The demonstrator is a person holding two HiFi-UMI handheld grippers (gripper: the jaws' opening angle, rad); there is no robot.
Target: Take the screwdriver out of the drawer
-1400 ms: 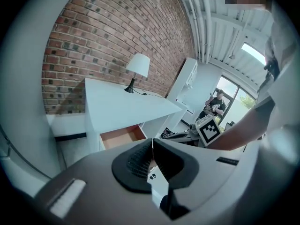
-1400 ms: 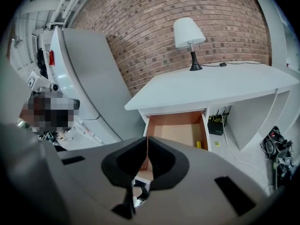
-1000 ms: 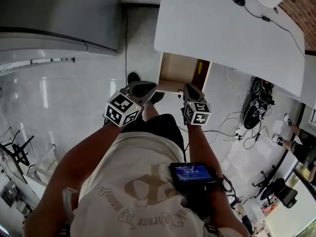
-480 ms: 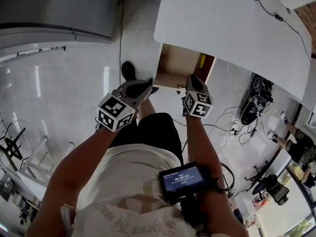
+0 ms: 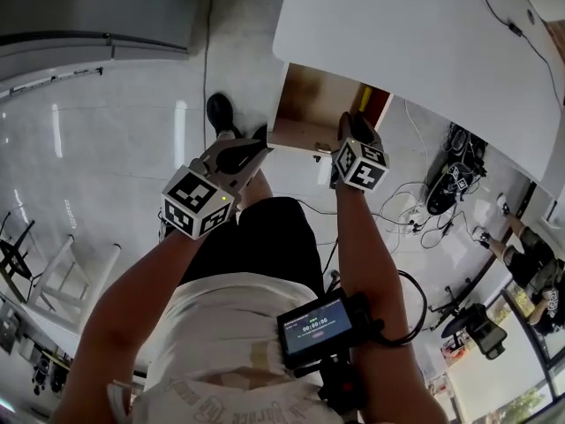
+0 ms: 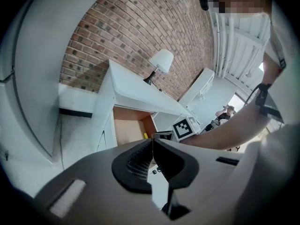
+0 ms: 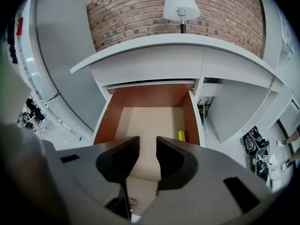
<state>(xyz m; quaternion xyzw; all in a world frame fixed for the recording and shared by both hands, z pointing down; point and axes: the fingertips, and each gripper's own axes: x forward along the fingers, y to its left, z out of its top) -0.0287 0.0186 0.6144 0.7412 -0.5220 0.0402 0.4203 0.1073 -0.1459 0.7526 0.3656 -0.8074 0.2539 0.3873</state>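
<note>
Right gripper point(image 7: 148, 146) nearer drawer point(image 7: 145, 116) — screwdriver point(image 7: 181, 135) along its right wall

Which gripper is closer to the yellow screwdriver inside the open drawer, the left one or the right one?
Right. The right gripper is at the front edge of the drawer, just short of the screwdriver. The left gripper is off its front left corner, farther away.

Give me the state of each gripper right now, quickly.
Left gripper: closed, holding nothing.
Right gripper: open, empty, pointed into the open drawer.
</note>
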